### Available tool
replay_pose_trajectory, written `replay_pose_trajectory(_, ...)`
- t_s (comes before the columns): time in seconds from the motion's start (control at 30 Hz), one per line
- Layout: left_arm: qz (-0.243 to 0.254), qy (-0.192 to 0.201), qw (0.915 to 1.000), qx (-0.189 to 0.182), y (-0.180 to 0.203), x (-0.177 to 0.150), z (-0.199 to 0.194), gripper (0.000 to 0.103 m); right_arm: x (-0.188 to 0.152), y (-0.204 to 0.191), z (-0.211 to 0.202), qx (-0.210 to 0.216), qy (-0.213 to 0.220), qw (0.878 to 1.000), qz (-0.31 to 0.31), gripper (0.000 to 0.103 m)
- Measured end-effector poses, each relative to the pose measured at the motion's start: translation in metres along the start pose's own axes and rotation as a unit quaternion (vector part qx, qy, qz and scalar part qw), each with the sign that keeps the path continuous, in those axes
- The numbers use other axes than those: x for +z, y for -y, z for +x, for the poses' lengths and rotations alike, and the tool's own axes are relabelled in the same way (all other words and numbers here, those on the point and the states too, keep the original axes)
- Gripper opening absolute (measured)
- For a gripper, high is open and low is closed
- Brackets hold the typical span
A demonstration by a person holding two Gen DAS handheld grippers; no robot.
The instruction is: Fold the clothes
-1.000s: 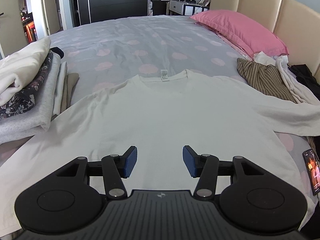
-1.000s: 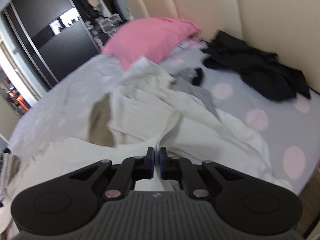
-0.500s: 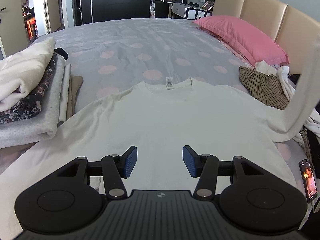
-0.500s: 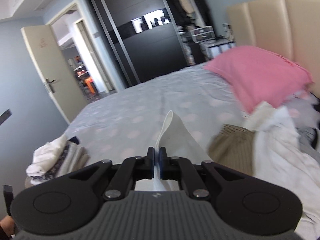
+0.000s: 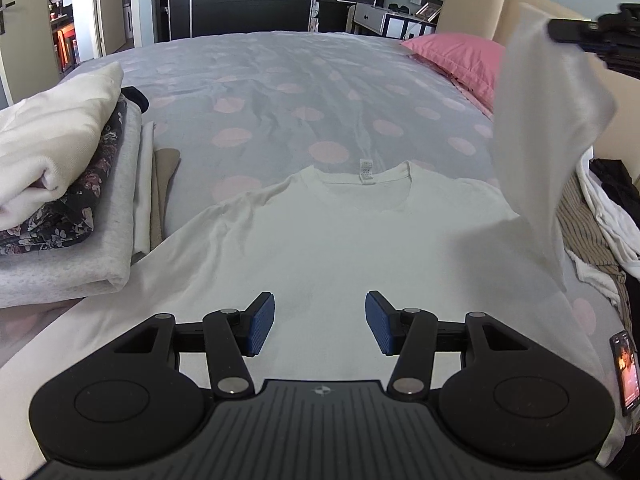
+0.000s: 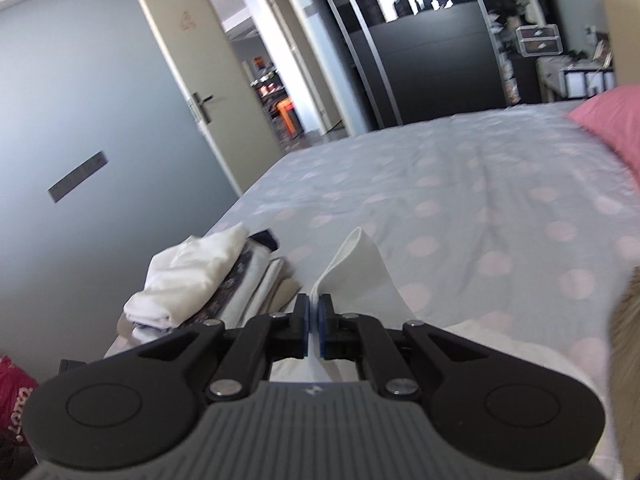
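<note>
A white long-sleeved T-shirt (image 5: 320, 236) lies flat on the bed, neck label away from me. My left gripper (image 5: 320, 322) hovers open over its lower chest with nothing between the blue pads. The shirt's right sleeve (image 5: 536, 152) is lifted high at the right of the left wrist view, hanging from my right gripper (image 5: 560, 34), whose black tip shows at the top right. In the right wrist view my right gripper (image 6: 314, 330) is shut on the sleeve's cuff (image 6: 356, 268), which sticks out in front of the fingertips.
A stack of folded clothes (image 5: 60, 192) sits on the bed at the left. A pink pillow (image 5: 460, 60) lies by the beige headboard (image 5: 476, 4). Unfolded striped, white and black garments (image 5: 592, 224) are heaped at the right. A phone (image 5: 625, 368) lies at the bed's right edge.
My right gripper has lifted the sleeve off the bed and swung it up and leftwards, turning towards the folded stack and the door. My left gripper has drifted slightly over the shirt.
</note>
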State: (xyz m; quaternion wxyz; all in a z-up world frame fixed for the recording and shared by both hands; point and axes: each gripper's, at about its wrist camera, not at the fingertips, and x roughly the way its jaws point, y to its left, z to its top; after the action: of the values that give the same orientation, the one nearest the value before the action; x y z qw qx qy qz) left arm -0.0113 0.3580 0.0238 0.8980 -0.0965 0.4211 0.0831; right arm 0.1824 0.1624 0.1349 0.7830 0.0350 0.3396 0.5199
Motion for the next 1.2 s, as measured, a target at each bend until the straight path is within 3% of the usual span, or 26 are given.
replay_pose_trajectory(0.23, -0.025, -0.017, 0.9995, 0.005, -0.031, -0.010, 0.016, 0.048, -0.053, 0.002, 0.095, 0.023, -0.083, 0.996, 0.017, 0.006)
replay_pose_trajectory(0.43, -0.047, -0.024, 0.9985, 0.009, -0.046, -0.008, 0.030, 0.048, -0.091, 0.019, 0.143, 0.027, -0.128, 0.991, 0.042, 0.006)
replay_pose_trajectory(0.57, -0.055, -0.028, 0.9981, 0.006, -0.045, -0.003, 0.039, 0.048, -0.103, 0.024, 0.157, 0.039, -0.144, 0.987, 0.055, 0.014)
replay_pose_trajectory(0.67, -0.040, -0.027, 0.9987, 0.014, -0.041, 0.001, 0.045, 0.048, -0.102, 0.023, 0.154, 0.037, -0.140, 0.989, 0.041, 0.033)
replay_pose_trajectory(0.73, -0.031, -0.026, 0.9990, 0.019, -0.038, 0.005, 0.049, 0.048, -0.099, 0.027, 0.146, 0.032, -0.134, 0.990, 0.025, 0.033)
replay_pose_trajectory(0.93, -0.033, -0.022, 0.9990, 0.018, -0.031, 0.025, 0.086, 0.048, -0.086, 0.079, 0.104, -0.056, -0.117, 0.992, -0.004, 0.034)
replay_pose_trajectory(1.07, -0.009, -0.019, 0.9996, 0.017, -0.019, 0.041, 0.117, 0.049, -0.081, 0.136, 0.071, -0.126, -0.116, 0.985, 0.003, 0.034)
replay_pose_trajectory(1.2, 0.036, -0.029, 0.9979, 0.045, -0.009, 0.046, 0.148, 0.048, -0.080, 0.191, 0.040, -0.192, -0.113, 0.975, 0.022, 0.034)
